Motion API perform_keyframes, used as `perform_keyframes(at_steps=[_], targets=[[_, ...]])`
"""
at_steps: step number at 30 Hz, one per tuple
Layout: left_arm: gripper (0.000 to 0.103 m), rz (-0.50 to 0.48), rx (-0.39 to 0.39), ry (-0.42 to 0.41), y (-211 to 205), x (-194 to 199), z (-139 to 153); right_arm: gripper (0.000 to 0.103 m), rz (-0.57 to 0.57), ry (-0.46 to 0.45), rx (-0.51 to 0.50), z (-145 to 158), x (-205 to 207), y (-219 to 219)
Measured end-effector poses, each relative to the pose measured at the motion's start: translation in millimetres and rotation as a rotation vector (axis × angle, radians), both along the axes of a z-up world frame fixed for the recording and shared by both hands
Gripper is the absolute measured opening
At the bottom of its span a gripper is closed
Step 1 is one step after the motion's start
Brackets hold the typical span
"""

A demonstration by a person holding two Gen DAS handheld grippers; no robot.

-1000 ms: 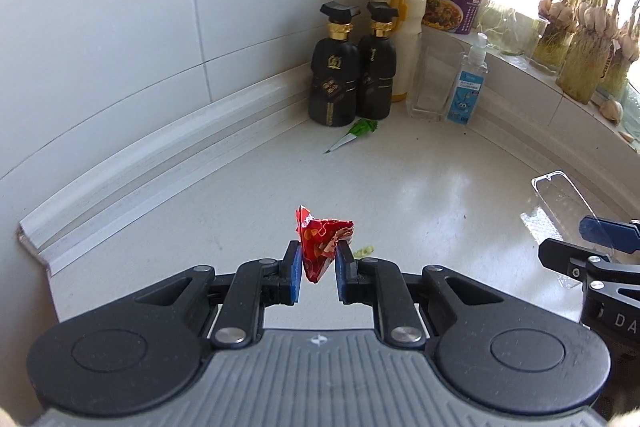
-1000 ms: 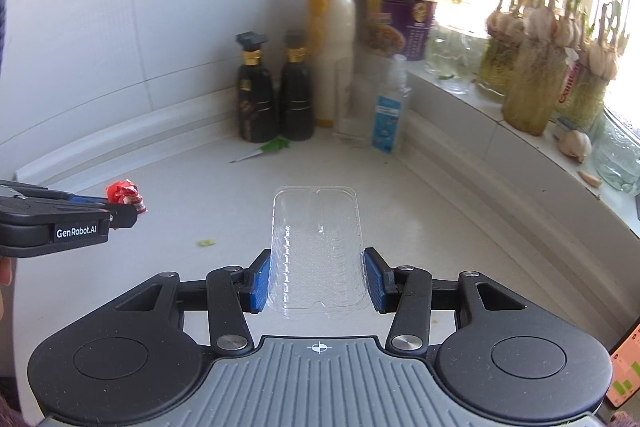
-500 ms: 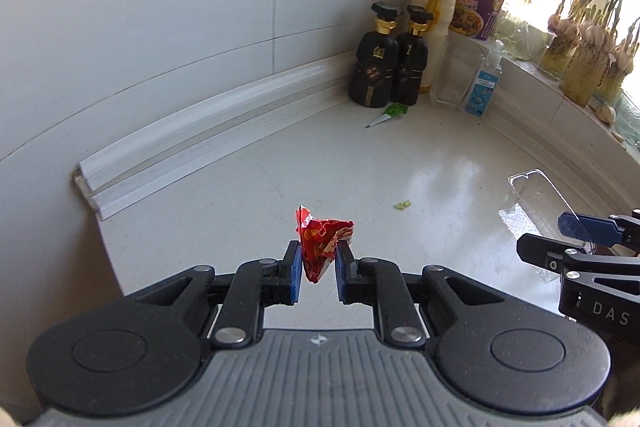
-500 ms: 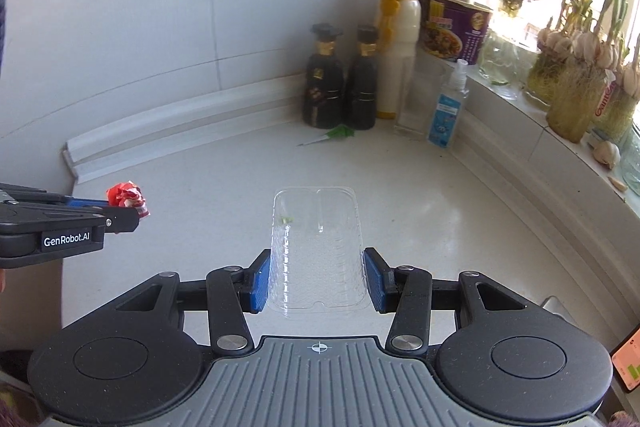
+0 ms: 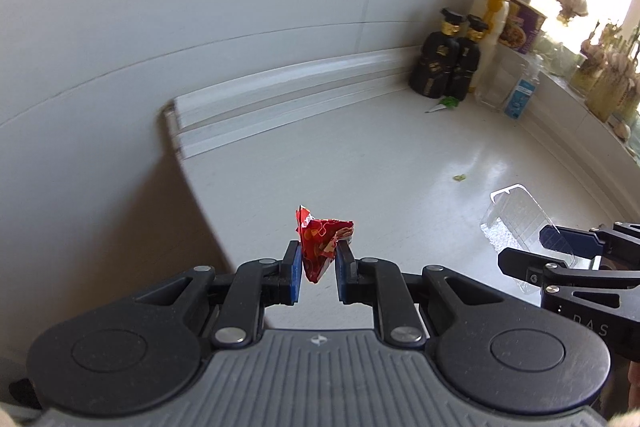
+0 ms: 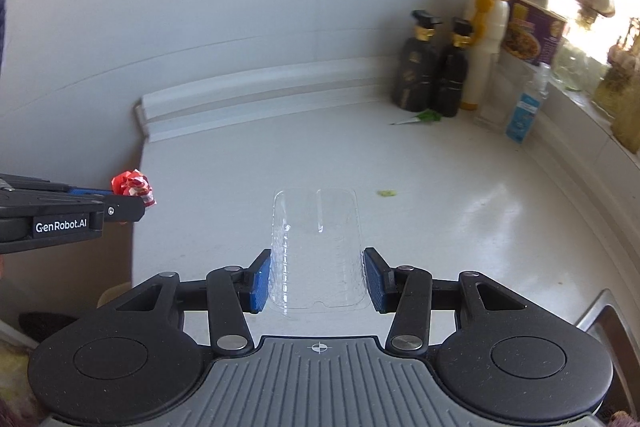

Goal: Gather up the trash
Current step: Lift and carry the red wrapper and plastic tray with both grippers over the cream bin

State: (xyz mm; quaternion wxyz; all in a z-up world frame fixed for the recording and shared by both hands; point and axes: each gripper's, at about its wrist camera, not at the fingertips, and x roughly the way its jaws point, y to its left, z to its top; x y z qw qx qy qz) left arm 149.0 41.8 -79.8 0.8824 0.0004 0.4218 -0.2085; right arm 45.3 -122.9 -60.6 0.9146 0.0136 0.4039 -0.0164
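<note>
My left gripper [image 5: 318, 263] is shut on a crumpled red wrapper [image 5: 320, 241], held above the left end of the white counter [image 5: 360, 163]. The right wrist view shows that wrapper [image 6: 134, 185] at the far left, pinched in the left gripper [image 6: 142, 199]. My right gripper [image 6: 318, 277] is shut on a clear plastic tray [image 6: 316, 243], which sticks out forward between its blue pads. In the left wrist view the same tray [image 5: 520, 227] and the right gripper [image 5: 538, 247] show at the right edge. A green scrap [image 6: 387, 193] and a green leafy stalk [image 6: 420, 118] lie on the counter.
Two dark bottles [image 6: 432, 71], a tall white bottle with a yellow cap [image 6: 486, 39], a purple noodle cup [image 6: 532, 35] and a small sanitiser bottle [image 6: 522, 107] crowd the far right corner. Sprouting garlic lines the window sill [image 5: 600, 75]. The counter's left end drops off [image 5: 192, 187]. A sink edge [image 6: 612, 323] shows lower right.
Both grippers have drawn back and leftward from the corner, keeping their loads. The bottles look farther away, and the counter's left end has come into view.
</note>
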Motion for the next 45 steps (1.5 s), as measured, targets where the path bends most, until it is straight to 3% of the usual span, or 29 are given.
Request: perform_keyframes(at_steps=[18,25,34,45], targets=[[0.015,0.25,-0.023,0.125,120,-18,-54,0.045,0.277,0.072,-0.047,-27,13,132],[0.016,0.318,-0.038,0.191,162,-27,-93,0.045,0.422,0.104,-0.058,-45,16,187],[0.016,0.322,-0.072,0.273,190,-29,-161,0.045,0.557,0.242,-0.031,-107,35,239],[0.02,0.276,-0.052,0.36,191,-9,-231,0.046,0.561,0.407,-0.021,-177,80,263]])
